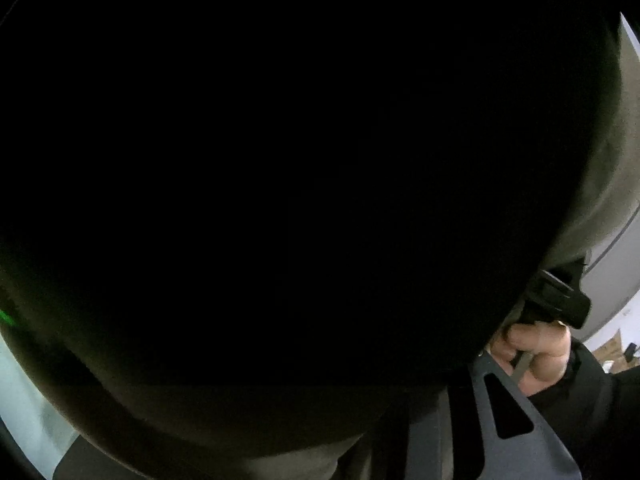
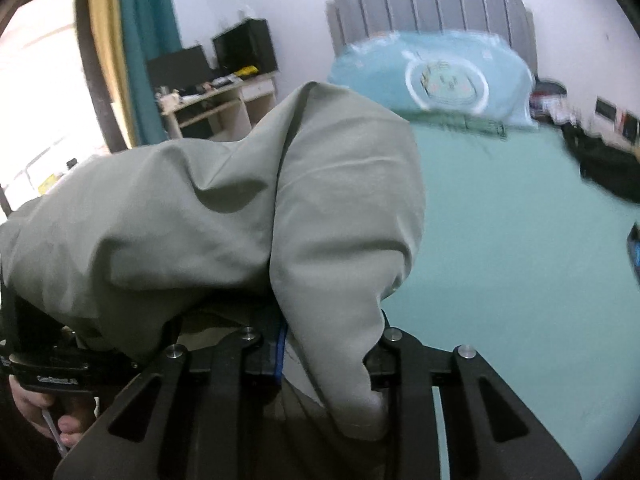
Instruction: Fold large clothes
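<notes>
A large grey-green garment [image 2: 224, 208] is lifted above the green bed [image 2: 500, 240] and drapes over my right gripper [image 2: 280, 344], hiding its fingertips. The jaws look closed on the cloth, with a blue pad edge showing. In the left wrist view the same garment [image 1: 608, 168] covers the lens, so most of that view is black. My left gripper's fingers are hidden; only its grey frame [image 1: 508, 420] shows. The other gripper body [image 1: 560, 300] and the hand holding it [image 1: 536, 356] appear at the right. The left gripper's body also shows in the right wrist view [image 2: 52, 368].
A light blue pillow [image 2: 440, 76] lies at the bed's grey headboard [image 2: 432, 4]. A desk with black monitors [image 2: 216, 64] stands by a teal curtain and window at left. Dark items [image 2: 600, 160] lie at the bed's right edge.
</notes>
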The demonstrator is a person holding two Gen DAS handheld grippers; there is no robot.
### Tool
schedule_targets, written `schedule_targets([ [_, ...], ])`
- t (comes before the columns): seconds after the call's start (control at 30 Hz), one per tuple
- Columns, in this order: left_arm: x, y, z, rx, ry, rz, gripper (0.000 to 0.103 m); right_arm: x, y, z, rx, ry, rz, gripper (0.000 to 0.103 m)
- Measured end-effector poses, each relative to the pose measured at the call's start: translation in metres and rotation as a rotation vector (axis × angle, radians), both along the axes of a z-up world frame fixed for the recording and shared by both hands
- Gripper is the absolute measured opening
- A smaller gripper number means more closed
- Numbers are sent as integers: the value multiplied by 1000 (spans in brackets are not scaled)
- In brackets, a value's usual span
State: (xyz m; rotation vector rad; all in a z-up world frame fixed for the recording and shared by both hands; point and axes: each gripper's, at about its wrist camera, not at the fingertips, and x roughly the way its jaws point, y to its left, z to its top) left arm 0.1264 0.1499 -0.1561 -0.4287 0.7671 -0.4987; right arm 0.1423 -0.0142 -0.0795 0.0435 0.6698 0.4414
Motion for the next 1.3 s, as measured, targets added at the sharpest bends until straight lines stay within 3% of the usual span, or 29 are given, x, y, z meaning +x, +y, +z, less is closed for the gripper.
schedule_targets([
  [0.3, -104, 49, 69, 50, -119, 182, 35, -79, 66, 76, 32, -193, 114, 24],
  [0.53, -164, 82, 104, 155, -115, 249, 35, -117, 100, 89, 107, -190, 173, 24],
  [0.7, -160, 98, 84, 217, -39, 245, 35, -95, 109, 50, 130, -86, 171, 24],
  [0.9, -102, 118, -3, 252, 143, 246, 37, -32, 112, -37, 65, 107, 82, 25],
  [0.97, -87, 128, -24, 263, 185, 280, 46, -13, 111, -63, 6, 135, 30, 33],
  [1.03, -75, 143, -37, 262, 214, 350, 52, 11, 110, -84, -67, 170, 6, 54],
  [1.13, -66, 155, -37, 250, 212, 416, 63, 36, 103, -100, -74, 229, -4, 74],
  [1.27, -57, 123, -24, 363, 141, 482, 71, 50, 89, -96, -43, 232, 6, 78],
  [1.3, -71, 115, -11, 380, 120, 495, 71, 51, 84, -93, -39, 228, 4, 79],
])
